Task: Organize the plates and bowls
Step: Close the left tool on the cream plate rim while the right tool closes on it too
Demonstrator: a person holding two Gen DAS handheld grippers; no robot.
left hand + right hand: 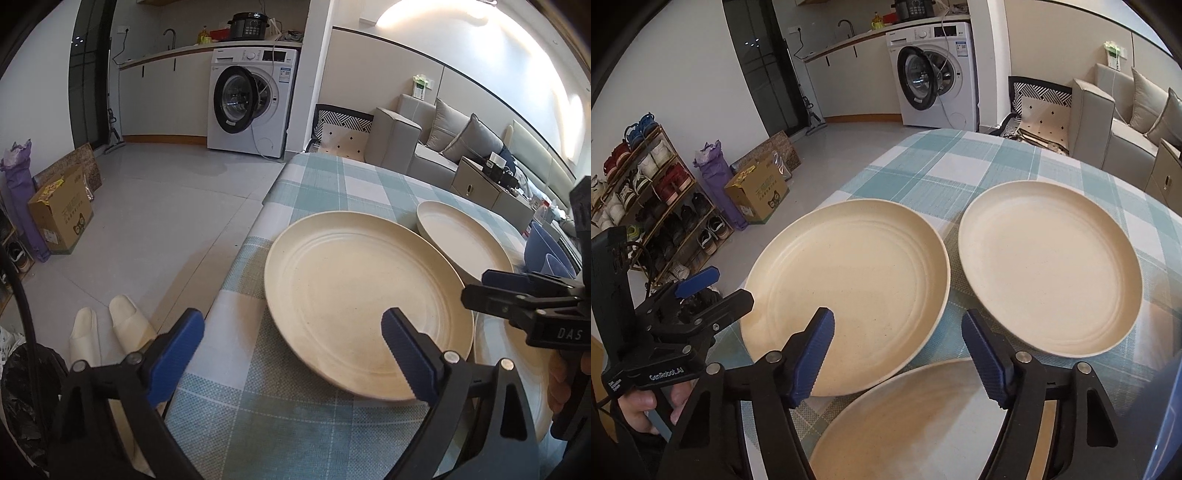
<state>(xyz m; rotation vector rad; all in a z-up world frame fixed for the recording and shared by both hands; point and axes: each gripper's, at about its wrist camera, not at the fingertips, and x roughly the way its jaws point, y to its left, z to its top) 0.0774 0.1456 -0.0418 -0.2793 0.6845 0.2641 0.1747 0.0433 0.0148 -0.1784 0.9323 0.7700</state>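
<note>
Setting: a tabletop under a blue-green and white checked cloth, in a room with a washing machine, a sofa and a shoe rack.
Plates: three cream plates lie flat on the cloth. The left plate and the far-right plate sit side by side, rims near each other but apart. The near plate lies closest to the cameras; whether its rim touches the left plate cannot be told.
Bowls: two blue bowls, one nested in the other, at the right edge of the left wrist view, beyond the plates.
Left claw: fingers wide apart, holding nothing, straddling the near-left rim of the left plate.
Right claw: fingers apart, holding nothing, hanging over the gap where the left and near plates meet.
Step in hand: likely picking a plate to stack on another.
Doing it well: slide one finger under a rim and one above, clamp only the edge, lift level, and centre it over the plate below before letting go.
Readable writing: "GenRobot.AI" on the left claw's body in the right wrist view; "DAS" on the right claw's body in the left wrist view. A cardboard box on the floor carries print too small to read.
</note>
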